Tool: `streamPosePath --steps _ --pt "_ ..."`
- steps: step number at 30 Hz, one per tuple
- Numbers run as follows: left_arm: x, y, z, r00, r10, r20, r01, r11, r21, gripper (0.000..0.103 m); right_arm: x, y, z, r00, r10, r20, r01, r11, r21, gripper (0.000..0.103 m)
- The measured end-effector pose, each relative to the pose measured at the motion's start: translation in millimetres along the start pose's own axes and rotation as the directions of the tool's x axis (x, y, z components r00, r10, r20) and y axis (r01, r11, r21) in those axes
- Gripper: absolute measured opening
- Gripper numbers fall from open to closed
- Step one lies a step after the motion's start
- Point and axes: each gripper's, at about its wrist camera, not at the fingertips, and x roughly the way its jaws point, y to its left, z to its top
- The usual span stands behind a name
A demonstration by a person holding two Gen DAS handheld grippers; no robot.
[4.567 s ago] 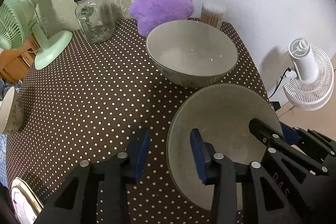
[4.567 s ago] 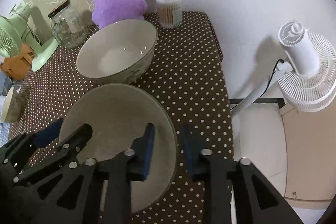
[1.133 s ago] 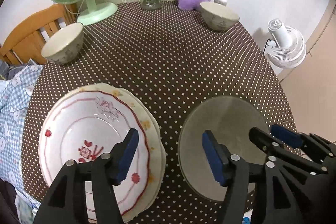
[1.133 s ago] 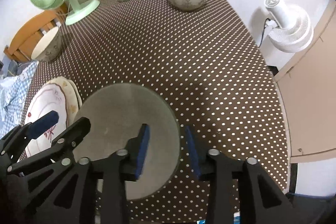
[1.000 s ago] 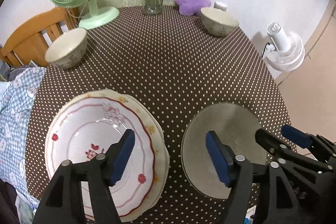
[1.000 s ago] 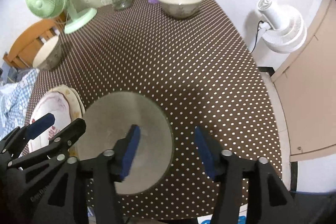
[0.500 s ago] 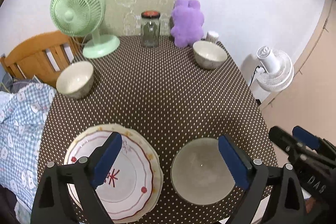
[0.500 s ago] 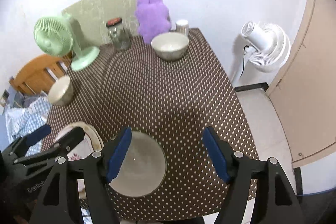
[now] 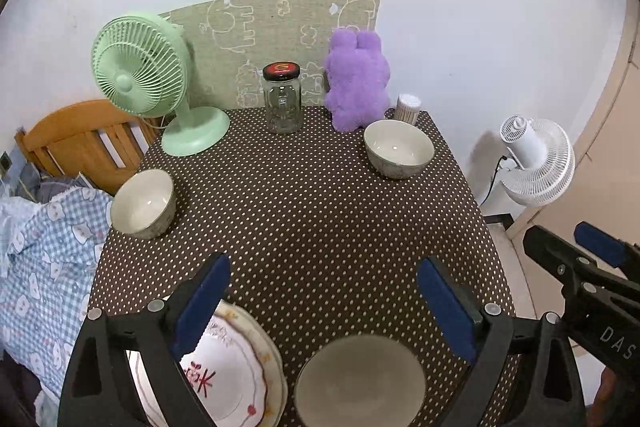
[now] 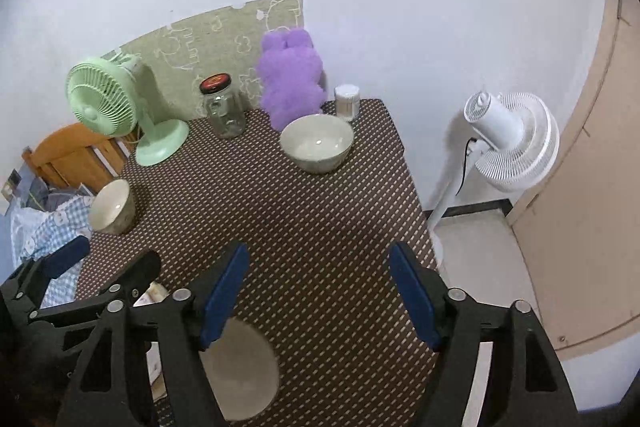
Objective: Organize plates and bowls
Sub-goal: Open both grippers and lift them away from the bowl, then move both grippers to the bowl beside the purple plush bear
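Observation:
A grey bowl (image 9: 360, 381) sits at the near edge of the dotted table, also in the right wrist view (image 10: 244, 371). Beside it on the left lies a stack of floral plates (image 9: 236, 379). A cream bowl (image 9: 399, 148) stands at the far right, also in the right wrist view (image 10: 317, 143). Another cream bowl (image 9: 142, 203) stands at the left edge, also in the right wrist view (image 10: 111, 206). My left gripper (image 9: 322, 303) and right gripper (image 10: 320, 291) are both open, empty and high above the near edge.
A green fan (image 9: 160, 87), a glass jar (image 9: 283, 98), a purple plush toy (image 9: 357, 83) and a toothpick holder (image 9: 408, 107) line the back of the table. A white floor fan (image 10: 508, 143) stands right of the table. A wooden chair (image 9: 80, 143) stands left.
Both grippers let go of the grey bowl at the near table edge, opened wide and pulled back and up, away from it. The bowl stays beside the plates.

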Motion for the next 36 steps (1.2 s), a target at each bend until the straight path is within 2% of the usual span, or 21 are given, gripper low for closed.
streamPosePath --steps 7,11,14,20,28,32,36 --pt "21.2 -26.3 28.2 1.000 0.014 0.016 -0.014 1.000 0.008 0.096 26.6 -24.8 38.0 0.999 0.024 0.022 -0.024 1.000 -0.014 0.086" --pt "37.8 -45.6 37.7 1.000 0.020 0.008 -0.021 0.999 0.024 0.096 46.5 -36.1 57.7 0.999 0.045 0.027 -0.044 0.998 -0.037 0.087" --pt "49.9 -55.7 45.7 1.000 0.017 0.004 -0.017 1.000 -0.002 0.096 61.2 -41.5 68.5 0.998 0.059 0.023 -0.058 0.997 -0.055 0.087" --pt "74.4 -77.8 61.8 0.998 0.059 0.015 -0.058 0.998 -0.009 0.095 87.0 -47.1 86.7 0.997 0.075 0.017 -0.073 0.993 -0.089 0.087" --pt "107.5 -89.1 88.8 0.996 0.083 0.028 -0.083 0.997 0.002 0.092 125.5 -57.8 112.9 0.993 0.122 0.001 -0.122 0.990 -0.075 0.087" --pt "134.2 -86.5 100.8 0.998 0.067 0.019 -0.067 0.998 -0.012 0.090 150.3 -59.0 126.3 0.989 0.146 0.002 -0.146 0.986 -0.076 0.087" --pt "161.4 -83.0 108.3 0.997 0.073 0.005 -0.072 0.997 -0.025 0.086 180.9 -55.4 136.9 0.991 0.136 -0.008 -0.137 0.987 -0.080 0.087"
